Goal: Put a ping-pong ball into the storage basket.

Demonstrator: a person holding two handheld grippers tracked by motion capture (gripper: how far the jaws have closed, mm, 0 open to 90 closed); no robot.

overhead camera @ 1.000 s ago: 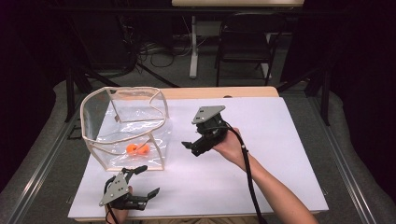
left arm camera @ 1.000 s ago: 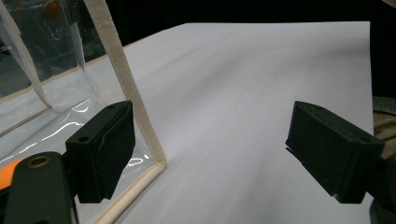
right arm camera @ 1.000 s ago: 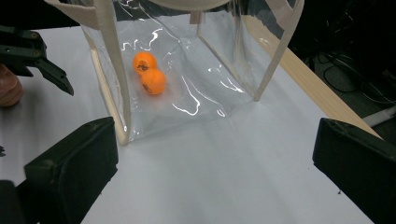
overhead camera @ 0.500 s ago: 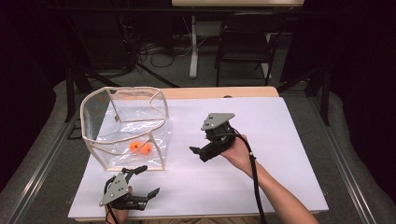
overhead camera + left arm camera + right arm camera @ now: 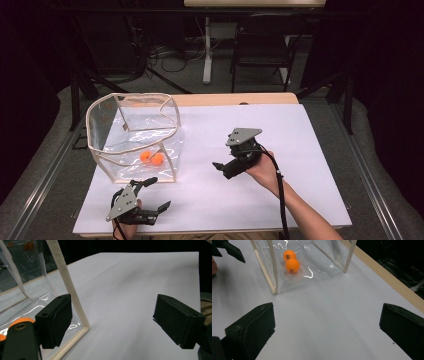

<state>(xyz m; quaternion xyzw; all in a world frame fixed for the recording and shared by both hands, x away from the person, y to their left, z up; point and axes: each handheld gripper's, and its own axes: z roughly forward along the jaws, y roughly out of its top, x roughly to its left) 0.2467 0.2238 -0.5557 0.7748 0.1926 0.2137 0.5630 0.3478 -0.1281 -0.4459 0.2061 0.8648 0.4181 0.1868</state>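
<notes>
Resting inside the clear bag (image 5: 134, 135) on the bench (image 5: 300, 150), two orange balls (image 5: 151, 158) look delivered; both the left gripper (image 5: 150, 192) and right gripper (image 5: 218, 166) hover empty, fingers spread, so little seems left.

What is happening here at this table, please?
A person holds a gripper in each hand over a white table. A clear bag stands at the left with two orange balls inside. The left gripper waits open near the bag's front corner. The right gripper is open too, empty, and points toward the bag from the table's middle.
</notes>
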